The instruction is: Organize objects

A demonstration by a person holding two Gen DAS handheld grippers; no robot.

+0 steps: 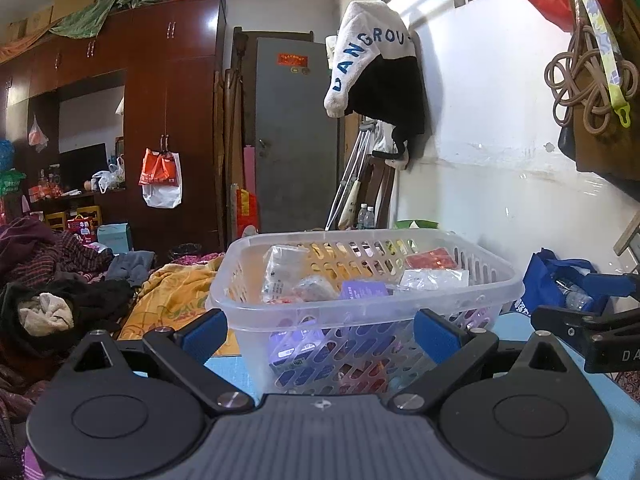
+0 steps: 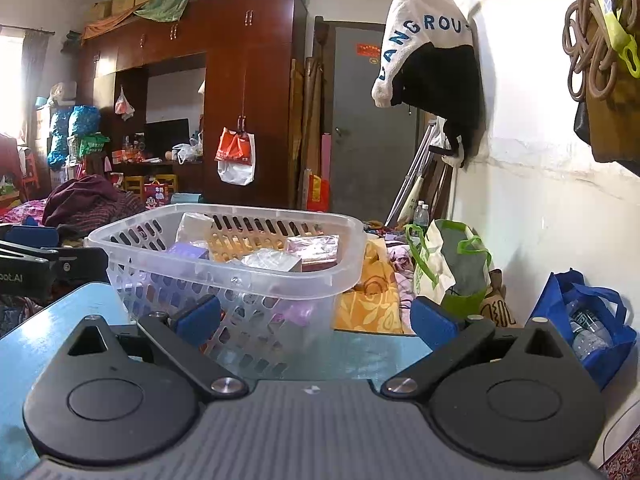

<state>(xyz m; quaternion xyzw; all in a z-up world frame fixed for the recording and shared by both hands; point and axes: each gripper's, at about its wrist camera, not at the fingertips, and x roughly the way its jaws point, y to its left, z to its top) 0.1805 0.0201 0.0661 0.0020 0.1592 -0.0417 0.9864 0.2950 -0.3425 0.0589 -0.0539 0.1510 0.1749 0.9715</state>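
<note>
A clear plastic basket (image 1: 504,280) stands on the blue table (image 1: 224,364), straight ahead of my left gripper (image 1: 320,338). It holds several small packets and boxes, among them a purple box (image 1: 362,290) and a red packet (image 1: 430,259). The left gripper is open and empty, its blue pads level with the basket's near wall. The basket also shows in the right wrist view (image 2: 344,268), ahead and left of my right gripper (image 2: 316,320), which is open and empty over the table (image 2: 48,340). Each gripper shows at the edge of the other's view.
A blue bag with bottles (image 2: 588,324) and a green-and-white bag (image 2: 452,268) sit by the white wall on the right. A bed with a yellow blanket (image 1: 172,296) and piled clothes lies beyond the table. Wardrobes and a grey door stand at the back.
</note>
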